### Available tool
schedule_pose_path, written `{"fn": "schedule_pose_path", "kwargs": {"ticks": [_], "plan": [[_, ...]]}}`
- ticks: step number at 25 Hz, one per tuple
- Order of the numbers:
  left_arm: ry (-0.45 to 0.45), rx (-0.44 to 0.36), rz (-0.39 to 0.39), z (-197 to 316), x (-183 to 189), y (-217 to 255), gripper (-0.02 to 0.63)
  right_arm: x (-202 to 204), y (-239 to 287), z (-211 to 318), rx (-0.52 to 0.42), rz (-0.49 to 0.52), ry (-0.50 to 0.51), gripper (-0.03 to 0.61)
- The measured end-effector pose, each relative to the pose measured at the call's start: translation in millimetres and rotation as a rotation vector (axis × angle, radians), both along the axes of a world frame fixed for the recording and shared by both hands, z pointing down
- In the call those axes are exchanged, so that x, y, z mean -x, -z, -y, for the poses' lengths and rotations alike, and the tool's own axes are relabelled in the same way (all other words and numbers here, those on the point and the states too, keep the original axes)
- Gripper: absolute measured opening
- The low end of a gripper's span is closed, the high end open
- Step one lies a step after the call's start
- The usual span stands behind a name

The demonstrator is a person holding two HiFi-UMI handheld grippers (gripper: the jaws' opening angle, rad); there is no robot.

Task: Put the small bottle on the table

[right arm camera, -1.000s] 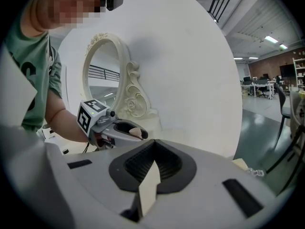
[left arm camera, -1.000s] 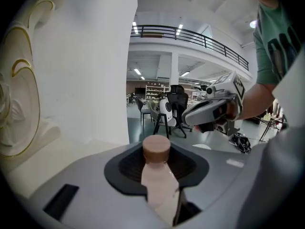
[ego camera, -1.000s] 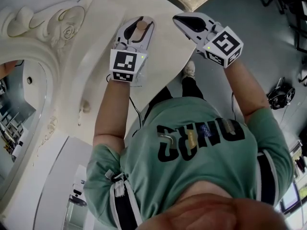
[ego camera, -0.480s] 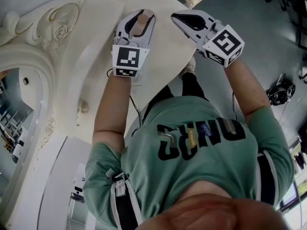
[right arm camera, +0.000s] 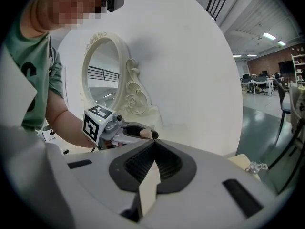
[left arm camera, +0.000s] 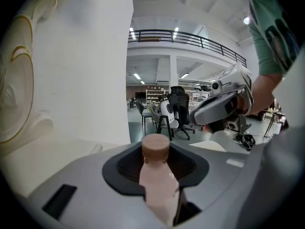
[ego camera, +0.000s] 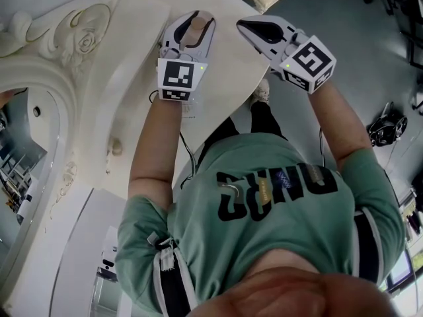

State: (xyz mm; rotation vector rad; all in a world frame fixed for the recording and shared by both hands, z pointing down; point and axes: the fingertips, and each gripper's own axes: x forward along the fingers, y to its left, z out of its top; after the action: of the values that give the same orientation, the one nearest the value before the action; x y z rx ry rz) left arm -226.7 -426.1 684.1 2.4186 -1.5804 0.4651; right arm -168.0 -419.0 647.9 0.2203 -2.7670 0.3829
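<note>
Left gripper (ego camera: 194,18) is clamped on the bottle (ego camera: 194,35), jaws about mid-width, pads on both sides of the body. Head view puts it over the cream table (ego camera: 228,68), beside the mirror (ego camera: 39,111) frame. Can't tell from there if the bottle base touches the top.

Left gripper view adds detail: pale pink bottle, brown cap, cap pointing away from the camera. It also catches the right gripper side-on, plus chairs (left arm camera: 177,109) and a railing (left arm camera: 190,36) in the hall behind, none of which the head view shows.

Right gripper (ego camera: 248,26) has its jaws together with nothing in them, hanging past the table edge over the floor (ego camera: 330,18). Its own view confirms the tips meet. That view also shows the left gripper from the side with the cap poking out, and the oval mirror upright against the white wall (right arm camera: 190,56).
</note>
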Motion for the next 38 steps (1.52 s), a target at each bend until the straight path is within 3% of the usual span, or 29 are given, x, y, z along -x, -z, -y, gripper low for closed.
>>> {"fn": "schedule_pose_path", "kwargs": {"ticks": [5,8,14,33,38], "plan": [[0.003,0.036,-0.006,-1,1,1,0.164,-3,11,-4,-0.007,0.009,-0.005,-0.006],[0.019,0.021,-0.013,-3,3,12,0.199,-6,20,-6,-0.017,0.012,-0.007,-0.006],[0.023,-0.018,-0.02,-17,-5,53,0.209,-17,52,-11,-0.032,0.029,-0.023,-0.006],[0.009,-0.082,-0.042,-91,-37,200,0.206,-77,185,-48,-0.088,0.079,-0.039,-0.006],[0.005,-0.106,-0.042,-113,-45,231,0.152,-94,219,-63,-0.105,0.1,-0.032,-0.006]]}}
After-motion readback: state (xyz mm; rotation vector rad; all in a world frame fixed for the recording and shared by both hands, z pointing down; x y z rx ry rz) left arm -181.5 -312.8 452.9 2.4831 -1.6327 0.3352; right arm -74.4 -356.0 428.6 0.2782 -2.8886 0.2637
